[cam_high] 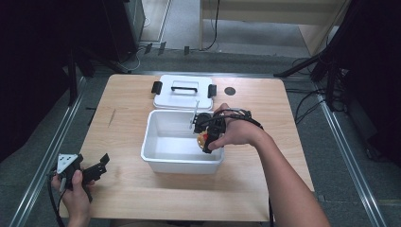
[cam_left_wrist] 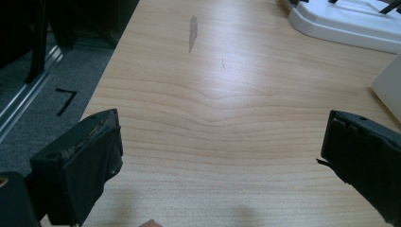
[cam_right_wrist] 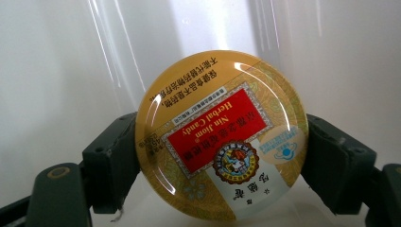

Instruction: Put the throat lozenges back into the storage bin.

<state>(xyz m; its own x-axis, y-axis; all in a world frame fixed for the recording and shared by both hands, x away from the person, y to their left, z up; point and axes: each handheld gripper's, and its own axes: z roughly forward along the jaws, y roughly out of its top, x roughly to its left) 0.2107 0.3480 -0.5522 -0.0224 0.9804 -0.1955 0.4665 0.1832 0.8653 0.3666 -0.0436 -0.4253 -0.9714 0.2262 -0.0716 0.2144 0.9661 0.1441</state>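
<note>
A round yellow candy tin (cam_right_wrist: 221, 137) with a red label sits clamped between the jaws of my right gripper (cam_right_wrist: 221, 156), which is shut on it. In the high view that gripper (cam_high: 206, 138) reaches down into the white plastic bin (cam_high: 156, 157) at its right side, the tin (cam_high: 203, 138) just visible beneath the hand. My left gripper (cam_high: 97, 166) rests at the table's front left, held in a hand, with its jaws wide open. In the left gripper view the two black pads (cam_left_wrist: 92, 161) stand far apart over bare wood.
The bin's white lid (cam_high: 183, 92) with black latches lies flat behind the bin. A small dark round spot (cam_high: 230, 91) marks the table to the lid's right. In the left gripper view the lid (cam_left_wrist: 350, 21) shows at the top right.
</note>
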